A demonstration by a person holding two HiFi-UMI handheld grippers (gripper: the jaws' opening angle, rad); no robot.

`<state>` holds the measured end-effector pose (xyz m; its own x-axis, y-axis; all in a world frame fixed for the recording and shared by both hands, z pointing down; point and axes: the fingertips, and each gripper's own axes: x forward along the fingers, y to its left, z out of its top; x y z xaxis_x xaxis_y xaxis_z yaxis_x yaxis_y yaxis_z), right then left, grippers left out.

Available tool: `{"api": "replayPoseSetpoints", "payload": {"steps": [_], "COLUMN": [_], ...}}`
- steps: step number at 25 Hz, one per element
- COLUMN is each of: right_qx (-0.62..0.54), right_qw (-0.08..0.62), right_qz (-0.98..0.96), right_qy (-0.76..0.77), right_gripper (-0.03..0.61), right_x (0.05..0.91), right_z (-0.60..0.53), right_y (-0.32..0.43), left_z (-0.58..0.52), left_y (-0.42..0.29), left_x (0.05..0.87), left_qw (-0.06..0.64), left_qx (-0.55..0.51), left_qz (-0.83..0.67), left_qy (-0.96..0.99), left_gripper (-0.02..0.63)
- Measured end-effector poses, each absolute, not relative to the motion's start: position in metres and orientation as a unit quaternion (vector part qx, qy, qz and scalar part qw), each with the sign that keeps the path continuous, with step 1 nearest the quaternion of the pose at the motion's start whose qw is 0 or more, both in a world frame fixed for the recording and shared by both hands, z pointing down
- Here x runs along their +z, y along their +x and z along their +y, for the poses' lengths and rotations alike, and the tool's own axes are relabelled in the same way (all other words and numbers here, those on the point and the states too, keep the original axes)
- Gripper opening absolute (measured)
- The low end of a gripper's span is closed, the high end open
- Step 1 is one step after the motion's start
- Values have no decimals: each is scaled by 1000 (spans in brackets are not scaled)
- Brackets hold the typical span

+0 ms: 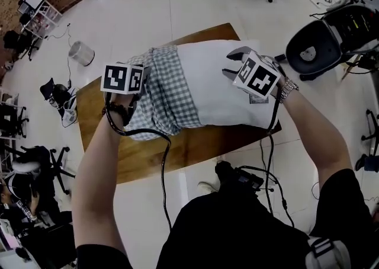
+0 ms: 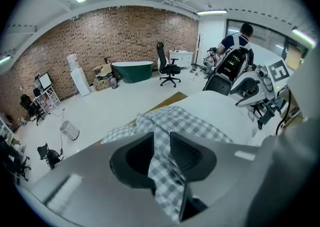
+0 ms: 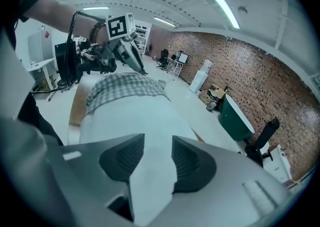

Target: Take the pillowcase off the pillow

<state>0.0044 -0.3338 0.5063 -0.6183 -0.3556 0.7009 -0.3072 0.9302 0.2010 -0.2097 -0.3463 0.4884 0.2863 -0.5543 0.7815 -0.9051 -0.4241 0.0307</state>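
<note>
A white pillow [image 1: 228, 93] lies across the wooden table [image 1: 154, 158]. The blue-and-white checked pillowcase [image 1: 166, 93] is bunched over its left end, and the right part is bare. My left gripper [image 1: 137, 84] is at that bunched end. In the left gripper view its jaws [image 2: 161, 143] stand a little apart with a fold of the pillowcase [image 2: 185, 121] running between them. My right gripper [image 1: 233, 64] is over the pillow's bare right end. Its jaws [image 3: 158, 153] stand apart with a white corner of the pillow [image 3: 135, 116] between them.
The table stands on a pale floor. A black office chair [image 1: 314, 51] is close on the right, and a clear bin [image 1: 81, 53] stands on the floor at the far left. Cables hang from both grippers over the table's near edge. A person [image 2: 240, 38] stands at the far right.
</note>
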Motion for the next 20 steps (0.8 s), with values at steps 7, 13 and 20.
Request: {"api": "replayPoseSetpoints", "payload": {"steps": [7, 13, 20], "right_qx": [-73, -121, -185], "right_qw": [392, 404, 432], "right_qz": [-900, -890, -862], "right_qy": [174, 170, 188], "right_gripper": [218, 244, 259], "right_x": [514, 531, 557], "right_z": [-244, -189, -153], "right_y": [-29, -61, -80], "left_z": [-259, -200, -151], "left_y": [-208, -201, -190], "left_x": [494, 521, 557], "left_qw": [234, 251, 267], "left_qx": [282, 226, 214], "left_qz": [-516, -523, -522], "left_qy": [775, 782, 781], "left_gripper": [106, 124, 200]}}
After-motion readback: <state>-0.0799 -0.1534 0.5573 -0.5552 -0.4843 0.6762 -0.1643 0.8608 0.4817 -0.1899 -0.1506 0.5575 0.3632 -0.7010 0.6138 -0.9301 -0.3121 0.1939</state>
